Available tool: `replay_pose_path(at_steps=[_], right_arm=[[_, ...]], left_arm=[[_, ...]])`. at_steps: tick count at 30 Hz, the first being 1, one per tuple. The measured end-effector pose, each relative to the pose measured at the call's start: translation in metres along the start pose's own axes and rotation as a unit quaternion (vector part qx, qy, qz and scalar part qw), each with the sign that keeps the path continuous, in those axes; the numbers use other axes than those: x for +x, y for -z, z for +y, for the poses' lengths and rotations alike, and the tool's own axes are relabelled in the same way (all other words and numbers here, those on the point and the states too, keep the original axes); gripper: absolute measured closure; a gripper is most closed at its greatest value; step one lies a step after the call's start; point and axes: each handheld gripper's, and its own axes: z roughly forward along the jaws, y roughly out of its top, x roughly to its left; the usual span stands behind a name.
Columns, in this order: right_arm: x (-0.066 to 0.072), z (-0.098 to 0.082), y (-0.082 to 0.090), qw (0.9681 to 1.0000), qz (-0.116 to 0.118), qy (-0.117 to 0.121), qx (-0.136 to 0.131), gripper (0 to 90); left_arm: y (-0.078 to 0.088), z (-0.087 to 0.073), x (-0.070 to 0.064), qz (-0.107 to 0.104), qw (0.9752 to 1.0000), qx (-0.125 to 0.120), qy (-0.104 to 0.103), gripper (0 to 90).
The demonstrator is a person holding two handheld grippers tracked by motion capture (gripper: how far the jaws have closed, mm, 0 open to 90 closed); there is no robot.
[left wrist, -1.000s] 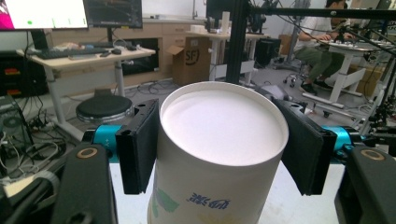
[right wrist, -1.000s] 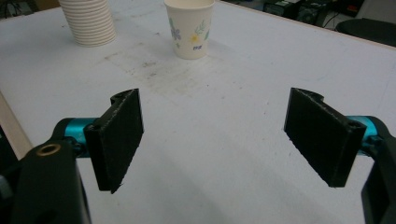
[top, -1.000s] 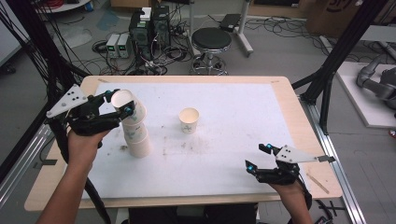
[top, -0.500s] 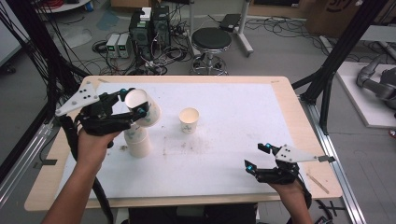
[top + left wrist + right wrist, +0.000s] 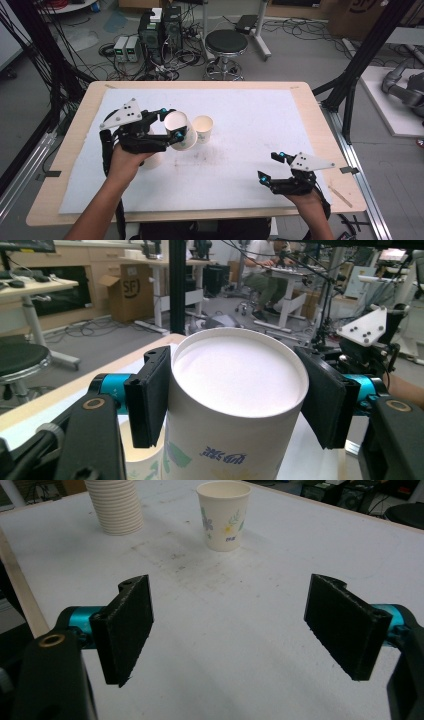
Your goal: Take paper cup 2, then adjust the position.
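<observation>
Two black pads of the left gripper clamp a paper cup by its sides, left of centre in the high view – the cup hangs above the white table, just beside a second cup standing upright. At lower right the right gripper rests low with its jaws wide apart and nothing between them – a stack of cups stands at the upper left of its own view.

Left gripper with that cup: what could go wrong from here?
The held cup, thin paper, is squeezed between the left gripper pads and may crumple or slip. It hangs close beside the standing cup, so a careless move could knock that one over. The stack could tip if brushed.
</observation>
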Motion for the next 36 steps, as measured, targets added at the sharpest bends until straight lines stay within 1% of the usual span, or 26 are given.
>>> replay_pose_path(at_steps=[2,6,8,14,19,21,22,25,27,29,32,36], right_arm=[[0.001,0.000,-0.001,1.0000,0.004,0.001,0.001,20.2],[0.003,-0.001,-0.003,0.9999,0.013,0.002,0.004,20.1],[0.004,0.000,-0.004,0.9998,0.018,0.005,0.005,20.2],[0.008,0.003,-0.004,0.9994,0.032,0.011,0.002,20.2],[0.009,0.005,-0.006,0.9991,0.042,0.007,0.000,20.2],[0.010,0.005,-0.008,0.9989,0.046,0.008,-0.002,20.2],[0.011,0.006,-0.008,0.9988,0.049,0.005,0.000,20.2],[0.013,0.008,-0.010,0.9983,0.056,0.011,-0.001,20.2],[0.015,0.010,-0.012,0.9980,0.062,0.014,-0.001,20.2],[0.018,0.011,-0.014,0.9974,0.069,0.019,-0.001,20.2],[0.021,0.012,-0.016,0.9968,0.077,0.022,-0.002,20.2],[0.025,0.015,-0.020,0.9955,0.090,0.028,-0.002,20.2]], left_arm=[[-0.002,-0.004,0.000,-0.005,1.0000,0.003,0.002,34.7],[-0.004,-0.011,0.000,-0.006,0.9999,0.006,0.007,34.7],[-0.005,-0.014,-0.001,-0.008,0.9999,0.005,0.009,34.7],[-0.010,-0.020,-0.001,-0.018,0.9997,0.010,0.013,34.7],[-0.014,-0.024,-0.001,-0.029,0.9994,0.013,0.013,34.7],[-0.016,-0.026,-0.002,-0.035,0.9992,0.013,0.016,34.7],[-0.017,-0.027,-0.003,-0.039,0.9990,0.015,0.014,34.7],[-0.022,-0.032,-0.006,-0.053,0.9983,0.023,0.010,34.7],[-0.024,-0.035,-0.009,-0.062,0.9977,0.025,0.011,34.7],[-0.027,-0.038,-0.012,-0.069,0.9971,0.030,0.008,34.7],[-0.031,-0.043,-0.016,-0.077,0.9964,0.033,0.011,34.7],[-0.036,-0.048,-0.022,-0.092,0.9948,0.042,0.009,34.7]])
